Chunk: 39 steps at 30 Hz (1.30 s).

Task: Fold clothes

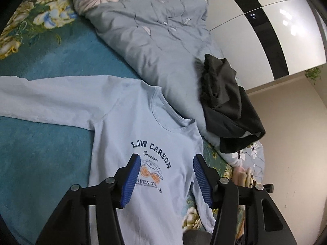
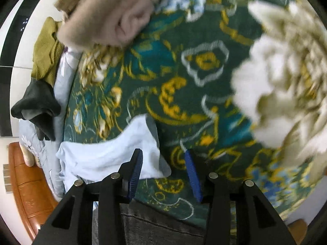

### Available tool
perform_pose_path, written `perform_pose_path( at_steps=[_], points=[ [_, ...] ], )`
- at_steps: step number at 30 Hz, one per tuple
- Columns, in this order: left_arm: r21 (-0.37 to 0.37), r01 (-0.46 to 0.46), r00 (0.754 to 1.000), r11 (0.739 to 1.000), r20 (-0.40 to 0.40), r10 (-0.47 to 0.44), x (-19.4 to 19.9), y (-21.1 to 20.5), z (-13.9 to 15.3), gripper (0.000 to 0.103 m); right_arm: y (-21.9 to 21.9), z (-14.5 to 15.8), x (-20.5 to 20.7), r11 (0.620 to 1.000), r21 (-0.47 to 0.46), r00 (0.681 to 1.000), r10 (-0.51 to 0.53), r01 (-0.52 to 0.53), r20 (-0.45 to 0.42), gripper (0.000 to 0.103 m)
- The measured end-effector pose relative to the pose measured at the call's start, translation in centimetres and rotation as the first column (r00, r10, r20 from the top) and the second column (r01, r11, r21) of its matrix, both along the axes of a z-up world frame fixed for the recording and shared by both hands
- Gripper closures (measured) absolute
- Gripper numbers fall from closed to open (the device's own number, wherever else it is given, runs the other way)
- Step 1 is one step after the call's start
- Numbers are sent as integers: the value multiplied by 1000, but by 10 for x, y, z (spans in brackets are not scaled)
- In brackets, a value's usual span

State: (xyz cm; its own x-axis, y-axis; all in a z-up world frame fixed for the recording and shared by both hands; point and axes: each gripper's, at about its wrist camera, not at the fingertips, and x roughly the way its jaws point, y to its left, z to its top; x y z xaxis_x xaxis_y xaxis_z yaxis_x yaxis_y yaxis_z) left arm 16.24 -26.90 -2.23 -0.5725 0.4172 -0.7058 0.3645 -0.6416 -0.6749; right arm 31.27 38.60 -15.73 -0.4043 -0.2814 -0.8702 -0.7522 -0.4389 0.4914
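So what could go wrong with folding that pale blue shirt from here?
Both grippers are open and hold nothing. The shirt lies close against the quilt and a dark garment, so the left gripper might catch those too. Near the right gripper, the shirt's end is crumpled and blurred, so a grab there may pinch it unevenly.

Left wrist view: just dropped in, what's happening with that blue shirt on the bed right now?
A person with a gripper in each hand is folding laundry on a floral bedspread. The light blue long-sleeved shirt lies face up, one sleeve stretched out flat and not yet folded. The left gripper hangs over the chest print, jaws open, holding nothing. The right gripper is open and empty beside the shirt's other end. A dark garment waits on the grey quilt.
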Motion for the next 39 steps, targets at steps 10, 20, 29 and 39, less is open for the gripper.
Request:
perform_pose_path(
  at_steps=[10, 20, 29, 39],
  points=[
    [-22, -18, 1000, 1000, -17, 17, 19, 2, 19, 45, -17, -12, -9, 999, -38, 999, 29, -31, -44, 75],
    [-24, -24, 999, 999, -28, 23, 22, 0, 25, 45, -14, -8, 5, 999, -9, 1000, 31, -31, -7, 98],
    [-7, -77, 997, 997, -22, 77, 29, -20, 17, 44, -24, 58, -37, 986, 128, 984, 123, -107, -127, 98],
    [35, -244, 970, 969, 2, 244, 62, -88, -9, 44, -112, 170, -181, 917, 254, 858, 383, -309, -341, 98]
  ],
)
